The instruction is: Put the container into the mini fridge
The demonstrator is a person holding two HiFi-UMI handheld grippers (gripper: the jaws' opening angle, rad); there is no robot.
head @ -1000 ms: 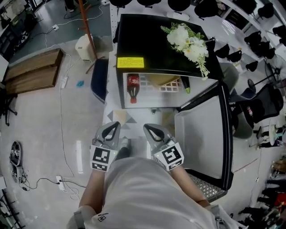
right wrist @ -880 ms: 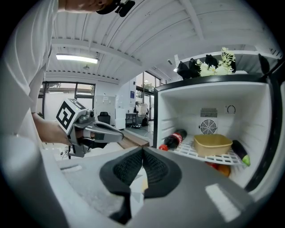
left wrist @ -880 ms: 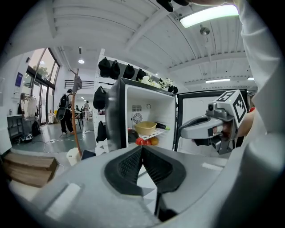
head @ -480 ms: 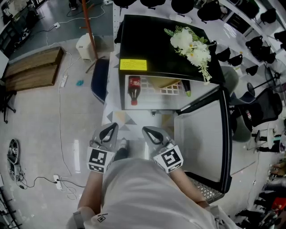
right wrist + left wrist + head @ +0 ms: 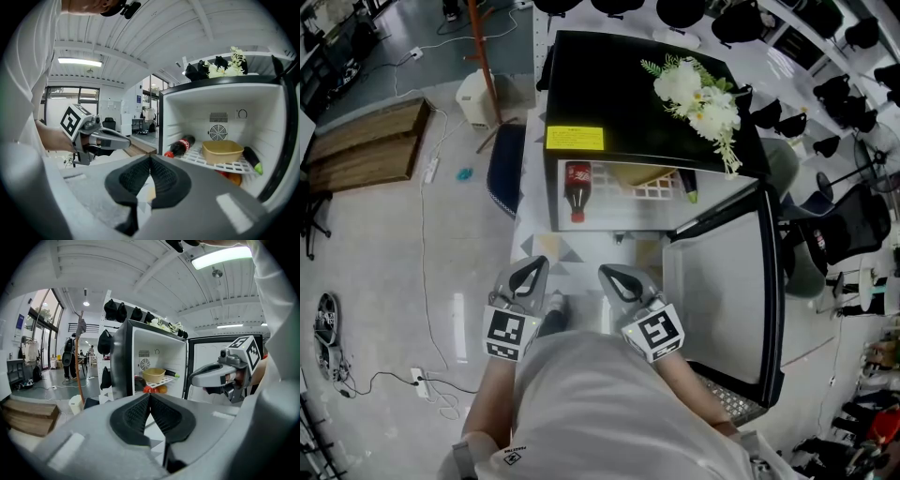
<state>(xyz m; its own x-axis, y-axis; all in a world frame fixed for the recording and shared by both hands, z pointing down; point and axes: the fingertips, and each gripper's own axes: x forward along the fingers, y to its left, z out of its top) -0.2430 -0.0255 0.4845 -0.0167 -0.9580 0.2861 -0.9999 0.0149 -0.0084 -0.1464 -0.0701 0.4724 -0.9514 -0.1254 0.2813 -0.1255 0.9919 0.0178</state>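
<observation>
The black mini fridge [image 5: 609,84] stands open, its door [image 5: 722,281] swung out to the right. On its wire shelf sits the yellow container [image 5: 639,173], between a cola bottle [image 5: 577,187] lying on its side and a dark green vegetable [image 5: 687,183]. The container [image 5: 222,152] shows well in the right gripper view and smaller [image 5: 154,375] in the left one. My left gripper [image 5: 537,263] and right gripper [image 5: 606,273] hover side by side in front of the fridge, short of the shelf. Both are shut with nothing between the jaws [image 5: 149,395] [image 5: 150,157].
White flowers [image 5: 698,94] lie on the fridge top. Red and orange items [image 5: 229,177] sit under the shelf. A patterned mat [image 5: 567,248] lies before the fridge. To the left are a wooden platform [image 5: 370,145], a red pole [image 5: 483,56] and floor cables [image 5: 431,272].
</observation>
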